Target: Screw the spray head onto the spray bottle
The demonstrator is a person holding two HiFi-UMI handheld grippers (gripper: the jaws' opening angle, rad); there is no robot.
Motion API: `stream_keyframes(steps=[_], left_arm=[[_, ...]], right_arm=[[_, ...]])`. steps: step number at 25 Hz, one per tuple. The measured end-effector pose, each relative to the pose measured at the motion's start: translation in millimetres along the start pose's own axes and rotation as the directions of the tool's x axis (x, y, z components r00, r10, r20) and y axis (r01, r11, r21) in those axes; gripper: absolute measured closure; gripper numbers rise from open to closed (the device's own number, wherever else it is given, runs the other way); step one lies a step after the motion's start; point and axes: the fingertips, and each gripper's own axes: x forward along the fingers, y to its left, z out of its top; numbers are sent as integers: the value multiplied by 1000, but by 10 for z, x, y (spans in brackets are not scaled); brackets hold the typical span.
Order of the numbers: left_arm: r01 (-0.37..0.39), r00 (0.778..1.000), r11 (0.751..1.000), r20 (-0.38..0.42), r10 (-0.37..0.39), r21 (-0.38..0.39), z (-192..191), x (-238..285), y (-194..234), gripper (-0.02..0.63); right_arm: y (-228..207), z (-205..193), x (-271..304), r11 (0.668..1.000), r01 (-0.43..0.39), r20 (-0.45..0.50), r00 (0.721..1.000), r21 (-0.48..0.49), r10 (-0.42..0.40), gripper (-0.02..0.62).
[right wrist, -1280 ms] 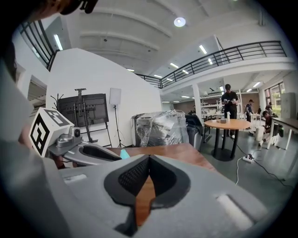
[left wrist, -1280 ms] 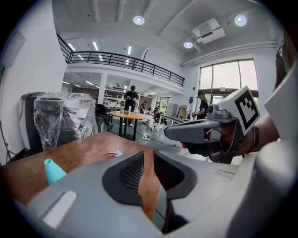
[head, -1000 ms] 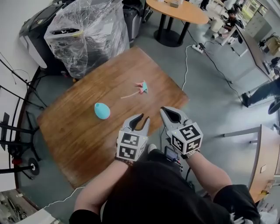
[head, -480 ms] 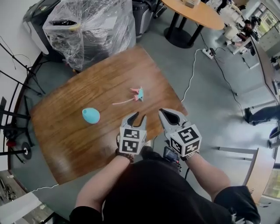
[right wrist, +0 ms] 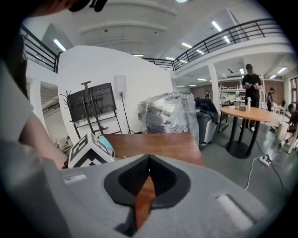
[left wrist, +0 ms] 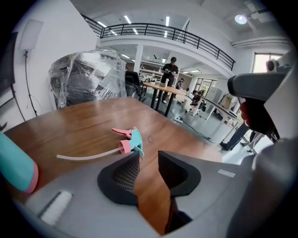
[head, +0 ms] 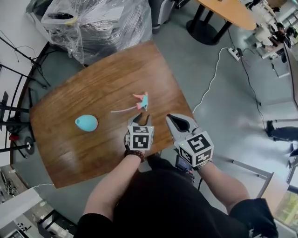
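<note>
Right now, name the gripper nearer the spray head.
Left. The left gripper, empty jaws just opened wider, sits just short of the spray head; the right gripper, shut, is farther off to the right.

Your wooden table (head: 70, 153) stands on a grey floor (head: 223, 107). Behind it you have a plastic-wrapped stack (head: 100, 25), a round table (head: 230, 11) and a railed balcony (left wrist: 163, 32) overhead.

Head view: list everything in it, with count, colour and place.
table: one, brown wood, centre
spray bottle: one, teal, lying on table's left part
spray head: one, pink and teal with white tube, on table, right of bottle
wrapped bundle: one, clear plastic, beyond table
round table: one, tan, top right
cable: one, white, floor right of table
left gripper: one, grey, over table, jaws have just been opening, nothing between
right gripper: one, grey, beside it, shut, empty
</note>
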Motion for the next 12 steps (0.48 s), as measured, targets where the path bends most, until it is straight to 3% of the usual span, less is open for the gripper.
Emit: stream_keyframes(steps=[12], left_arm=[[-94,992,995,-88,90,-36,-45,436,124,480]], right_arm=[[-288,-101,94,999,-19,-19,1000,41,20,604]])
